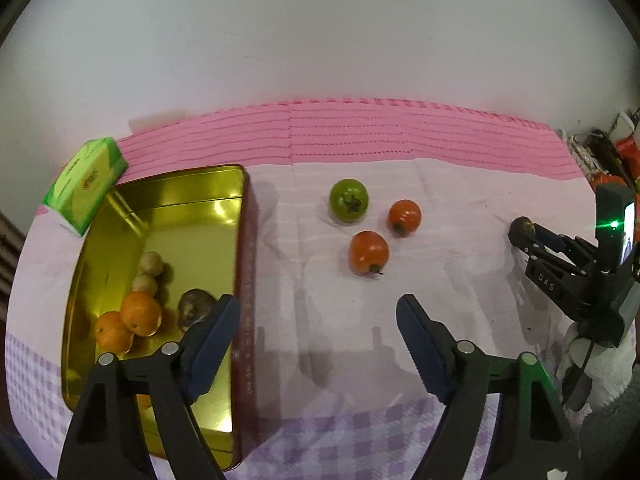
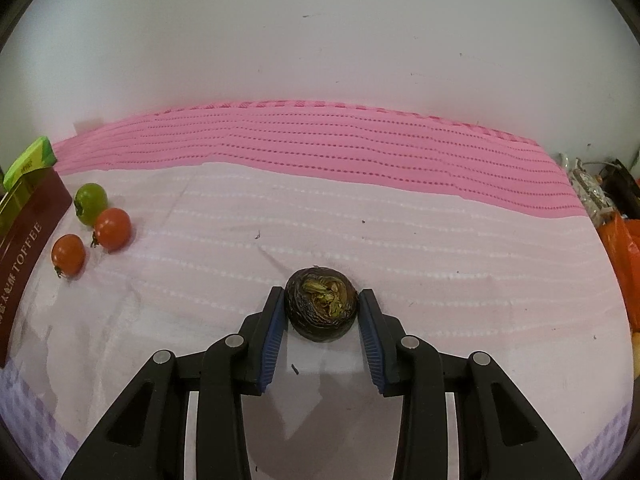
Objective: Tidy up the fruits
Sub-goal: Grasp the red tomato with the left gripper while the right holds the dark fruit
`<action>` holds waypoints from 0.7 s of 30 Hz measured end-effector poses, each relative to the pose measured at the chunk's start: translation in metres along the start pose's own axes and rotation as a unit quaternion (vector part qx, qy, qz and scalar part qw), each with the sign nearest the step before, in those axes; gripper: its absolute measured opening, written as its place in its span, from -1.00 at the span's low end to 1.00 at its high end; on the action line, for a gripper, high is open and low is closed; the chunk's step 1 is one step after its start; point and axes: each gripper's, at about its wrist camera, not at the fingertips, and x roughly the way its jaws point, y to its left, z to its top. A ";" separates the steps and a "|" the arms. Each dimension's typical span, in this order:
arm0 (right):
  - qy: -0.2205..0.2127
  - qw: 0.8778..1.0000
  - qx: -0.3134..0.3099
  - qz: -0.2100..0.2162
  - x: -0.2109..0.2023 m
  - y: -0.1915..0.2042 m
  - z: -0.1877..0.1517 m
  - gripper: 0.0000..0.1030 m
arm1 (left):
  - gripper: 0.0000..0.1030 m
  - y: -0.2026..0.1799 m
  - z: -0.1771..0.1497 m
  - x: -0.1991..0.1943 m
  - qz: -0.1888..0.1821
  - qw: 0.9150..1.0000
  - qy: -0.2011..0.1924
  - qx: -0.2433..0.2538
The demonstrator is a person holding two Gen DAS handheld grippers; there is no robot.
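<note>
Jaws of right gripper (image 2: 321,305) clamped on dark wrinkled fruit (image 2: 321,303), left gripper (image 1: 318,322) wide, empty

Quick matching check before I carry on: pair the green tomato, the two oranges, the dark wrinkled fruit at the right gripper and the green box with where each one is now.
1 green tomato
2 oranges
3 dark wrinkled fruit
4 green box

A inside the gold tin
B between the right gripper pads
C on the cloth by the two red tomatoes
D at the tin's far corner

Pairs: 1-C, 2-A, 3-B, 4-D
</note>
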 end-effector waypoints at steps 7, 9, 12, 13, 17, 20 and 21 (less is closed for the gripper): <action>0.000 1.000 0.005 0.006 0.001 -0.002 -0.001 -0.26 | 0.37 -0.015 0.007 0.020 -0.016 1.000 0.002 0.011; 0.000 1.000 0.005 0.006 0.001 -0.003 -0.001 -0.25 | 0.23 -0.016 0.009 0.029 -0.024 1.000 0.010 0.006; 0.000 1.000 0.006 0.008 0.001 -0.004 -0.001 -0.25 | 0.04 -0.018 0.014 0.040 -0.031 0.999 0.022 -0.005; 0.000 1.000 0.006 0.008 0.001 -0.004 -0.001 -0.25 | 0.04 -0.019 0.016 0.043 -0.034 0.999 0.025 -0.007; 0.000 1.000 0.007 0.009 0.001 -0.004 -0.001 -0.25 | 0.04 -0.027 0.022 0.054 -0.032 0.999 0.023 -0.002; 0.001 1.000 0.007 0.009 0.000 -0.005 0.000 -0.25 | -0.17 -0.028 0.025 0.063 -0.032 0.999 0.032 -0.005; 0.001 1.000 0.007 0.009 0.000 -0.005 0.001 -0.25 | -0.18 -0.027 0.026 0.065 -0.032 0.999 0.036 -0.008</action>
